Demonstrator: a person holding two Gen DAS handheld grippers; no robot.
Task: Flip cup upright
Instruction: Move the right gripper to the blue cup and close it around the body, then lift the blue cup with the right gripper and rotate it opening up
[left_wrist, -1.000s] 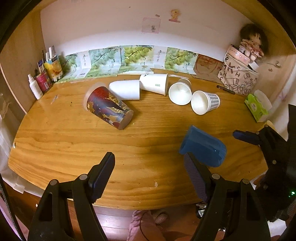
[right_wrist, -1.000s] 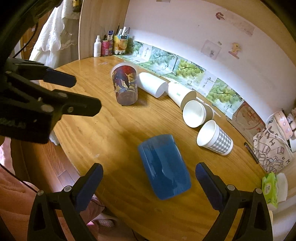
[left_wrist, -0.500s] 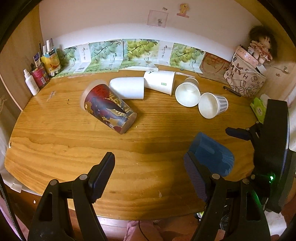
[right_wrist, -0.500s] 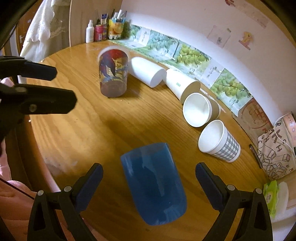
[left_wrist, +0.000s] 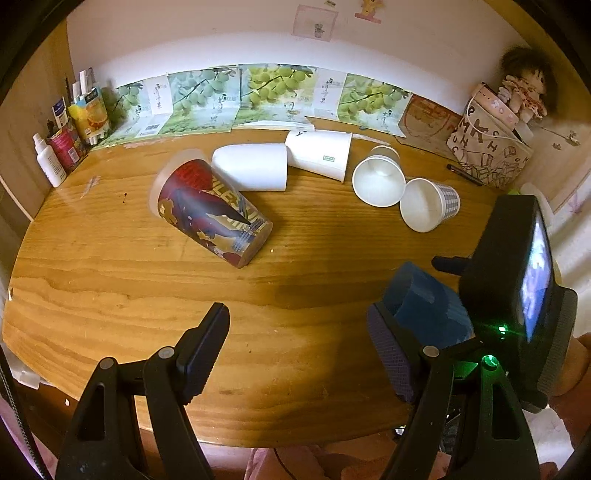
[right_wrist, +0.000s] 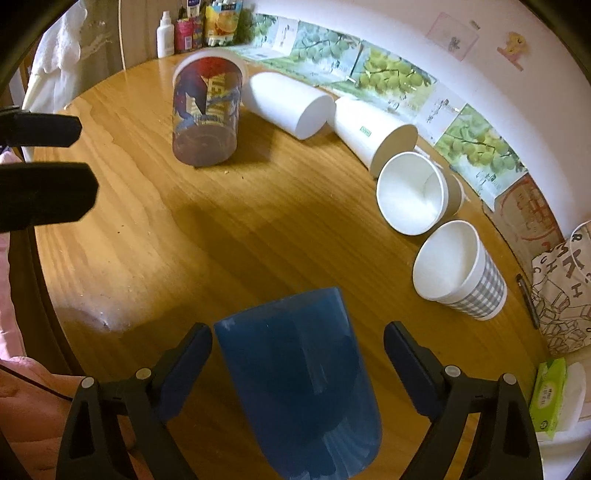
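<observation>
A translucent blue plastic cup (right_wrist: 299, 384) lies on its side on the wooden table (right_wrist: 229, 236) near the front edge. My right gripper (right_wrist: 297, 363) is open and its jaws stand on either side of the cup without touching it. The cup also shows in the left wrist view (left_wrist: 424, 302), partly behind my right gripper's body. My left gripper (left_wrist: 295, 350) is open and empty, low over the table's front left. A printed red and gold cup (left_wrist: 210, 214) lies on its side further back; it also shows in the right wrist view (right_wrist: 207, 114).
Two white paper cups (left_wrist: 255, 171) (left_wrist: 319, 153), a wide white cup (left_wrist: 378, 181) and a checked cup (left_wrist: 430, 205) lie on their sides at the back. Bottles (left_wrist: 48, 164) stand at the back left. A patterned bag (left_wrist: 487, 155) and tissue pack (right_wrist: 548, 395) sit at the right.
My right gripper has moved forward and down, so the blue cup now lies between its jaws. My left gripper has moved in over the table a little.
</observation>
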